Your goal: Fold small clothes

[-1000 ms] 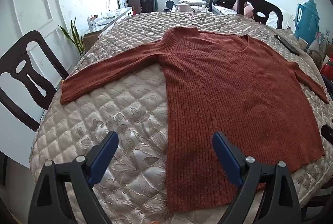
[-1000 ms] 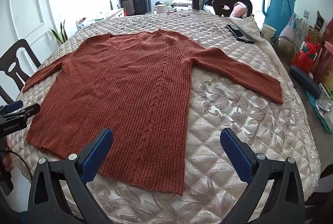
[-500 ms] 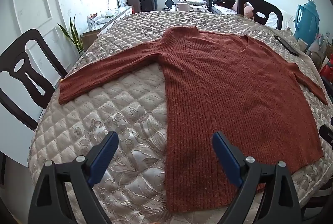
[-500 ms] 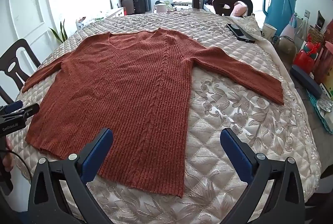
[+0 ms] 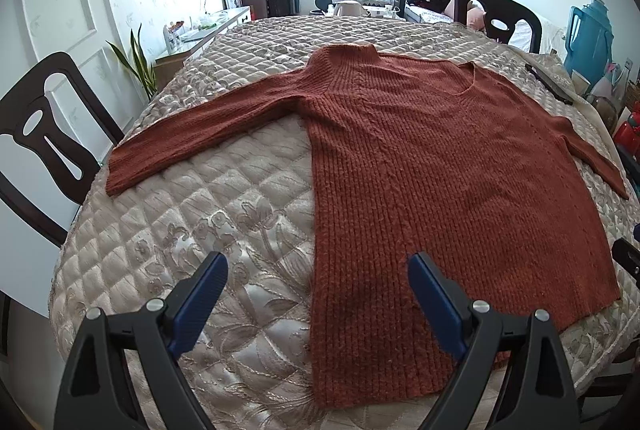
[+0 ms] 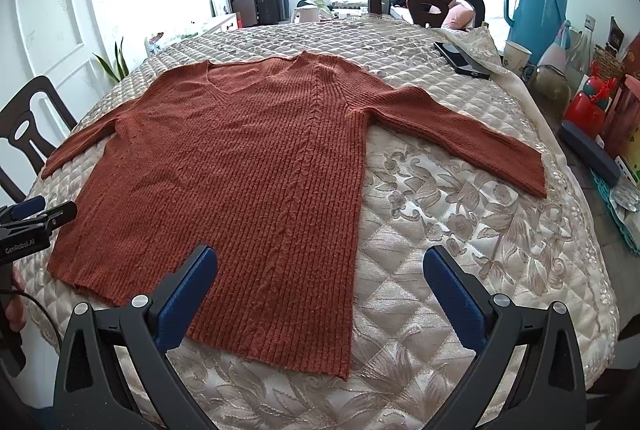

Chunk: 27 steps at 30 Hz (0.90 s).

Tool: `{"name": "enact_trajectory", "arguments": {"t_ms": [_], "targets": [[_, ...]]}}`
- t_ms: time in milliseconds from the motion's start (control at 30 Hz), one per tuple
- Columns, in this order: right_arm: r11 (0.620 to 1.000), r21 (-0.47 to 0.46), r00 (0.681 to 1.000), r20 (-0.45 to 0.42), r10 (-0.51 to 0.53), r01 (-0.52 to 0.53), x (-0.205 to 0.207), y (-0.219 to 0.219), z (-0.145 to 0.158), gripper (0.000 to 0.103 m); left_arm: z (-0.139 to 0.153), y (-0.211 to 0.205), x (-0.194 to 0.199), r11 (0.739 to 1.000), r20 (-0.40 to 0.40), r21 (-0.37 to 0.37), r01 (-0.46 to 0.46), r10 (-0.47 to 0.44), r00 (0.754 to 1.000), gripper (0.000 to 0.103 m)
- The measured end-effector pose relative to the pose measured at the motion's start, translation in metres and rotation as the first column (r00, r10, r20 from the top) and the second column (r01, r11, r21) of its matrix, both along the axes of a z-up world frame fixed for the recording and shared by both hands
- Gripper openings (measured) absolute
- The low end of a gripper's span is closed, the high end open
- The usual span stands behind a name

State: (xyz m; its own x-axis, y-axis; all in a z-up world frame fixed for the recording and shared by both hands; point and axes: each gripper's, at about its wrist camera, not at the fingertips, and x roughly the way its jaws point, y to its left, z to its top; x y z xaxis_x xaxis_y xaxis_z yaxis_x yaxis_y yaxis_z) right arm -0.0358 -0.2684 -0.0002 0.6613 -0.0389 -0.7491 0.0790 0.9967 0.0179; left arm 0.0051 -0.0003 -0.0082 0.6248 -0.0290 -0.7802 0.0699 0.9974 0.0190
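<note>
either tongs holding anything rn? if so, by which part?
Nothing held. Left tongs and right tongs are both open and hover above the near hem of the sweater, which lies spread flat on the quilted table cover.

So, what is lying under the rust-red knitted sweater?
The rust-red knitted sweater lies flat on a beige quilted floral cover, which shows all around it. Whatever is beneath the sweater's body itself is covered and cannot be seen.

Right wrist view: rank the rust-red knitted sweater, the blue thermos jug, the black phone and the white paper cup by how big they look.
1. Rust-red knitted sweater
2. Blue thermos jug
3. Black phone
4. White paper cup

The phone lies flat and foreshortened, so its lead over the cup is unsure.
</note>
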Motion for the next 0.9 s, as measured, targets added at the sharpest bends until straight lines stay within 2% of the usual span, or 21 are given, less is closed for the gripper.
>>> {"name": "enact_trajectory", "arguments": {"t_ms": [900], "targets": [[1.0, 0.005, 1.0, 0.003, -0.001, 0.001, -0.0007, 0.0006, 0.0022, 0.103, -0.0016, 0.0061, -0.0053, 1.0, -0.007, -0.008, -0.009, 0.009, 1.0, 0.093]]}}
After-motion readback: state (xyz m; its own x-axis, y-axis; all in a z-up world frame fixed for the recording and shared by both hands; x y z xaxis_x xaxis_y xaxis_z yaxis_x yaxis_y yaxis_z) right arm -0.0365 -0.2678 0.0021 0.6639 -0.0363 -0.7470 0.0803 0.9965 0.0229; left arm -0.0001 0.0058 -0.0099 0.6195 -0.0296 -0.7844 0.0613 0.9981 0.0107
